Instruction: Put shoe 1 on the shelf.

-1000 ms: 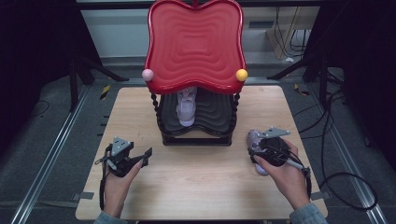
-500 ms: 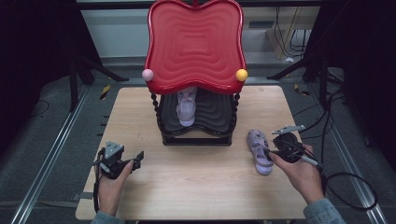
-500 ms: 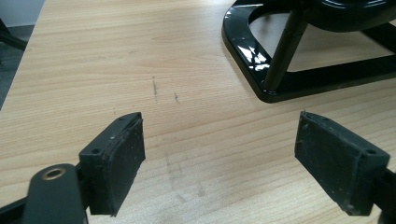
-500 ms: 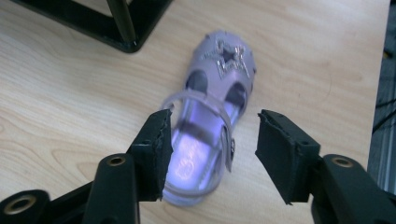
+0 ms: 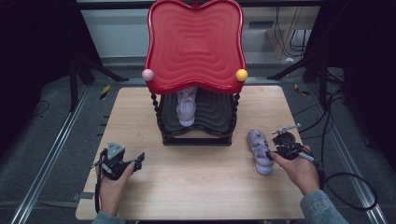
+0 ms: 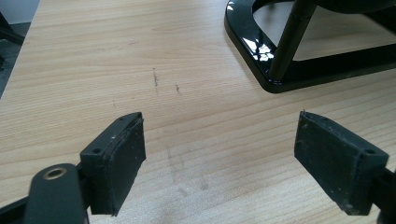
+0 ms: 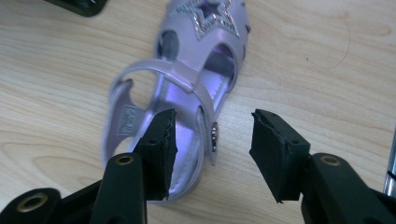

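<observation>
Fingers of the right gripper [image 7: 212, 151] have just been closing and now straddle the side wall and strap of the lilac sandal [image 7: 187, 98], one finger [image 7: 159, 149] inside the shoe, the other outside; neither pad presses yet. Compared with a second ago, this gripper has dropped off the sandal's top toward its heel end, on the tabletop [image 5: 201, 182] right of the red shoe rack [image 5: 195, 46] (whose lower shelf already carries the matching sandal [image 5: 186, 107]). A grasp looks imminent. The left gripper [image 5: 138, 158] waits, fingers wide and empty.
</observation>
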Tool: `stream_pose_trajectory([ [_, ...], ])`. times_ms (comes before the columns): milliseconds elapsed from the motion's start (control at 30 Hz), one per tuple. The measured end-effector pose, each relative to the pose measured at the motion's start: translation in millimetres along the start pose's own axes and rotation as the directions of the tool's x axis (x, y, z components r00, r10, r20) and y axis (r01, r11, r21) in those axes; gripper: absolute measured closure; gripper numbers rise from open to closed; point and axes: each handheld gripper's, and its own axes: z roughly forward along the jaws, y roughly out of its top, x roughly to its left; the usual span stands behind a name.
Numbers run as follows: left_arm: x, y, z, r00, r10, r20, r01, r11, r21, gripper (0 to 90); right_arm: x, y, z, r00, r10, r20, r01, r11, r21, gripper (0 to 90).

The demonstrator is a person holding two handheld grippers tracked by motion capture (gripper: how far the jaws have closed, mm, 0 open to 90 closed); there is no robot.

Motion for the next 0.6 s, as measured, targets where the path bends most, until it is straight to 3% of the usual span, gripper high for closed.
stream_pose_trajectory([
  [233, -0.6, -1.1, 1.3, 1.0, 0.001, 0.0, -0.001, 1.0, 0.005, 16.2, -4.5, -2.3, 13.4, 0.9997, 0.021, -0.015, -0.02, 0.999, 0.04, 54.3],
  [367, -1.4, -1.0, 1.5, 1.0, 0.005, -0.001, -0.005, 1.0, 0.006, 16.5, -5.9, -3.6, 18.8, 0.9988, 0.031, -0.039, -0.028, 0.997, 0.07, 61.8],
  [600, -1.6, -1.4, 2.0, 1.0, 0.009, 0.0, -0.009, 0.9999, 0.005, 16.5, -5.7, -3.7, 25.2, 0.9976, 0.021, -0.066, -0.014, 0.995, 0.103, 69.1],
])
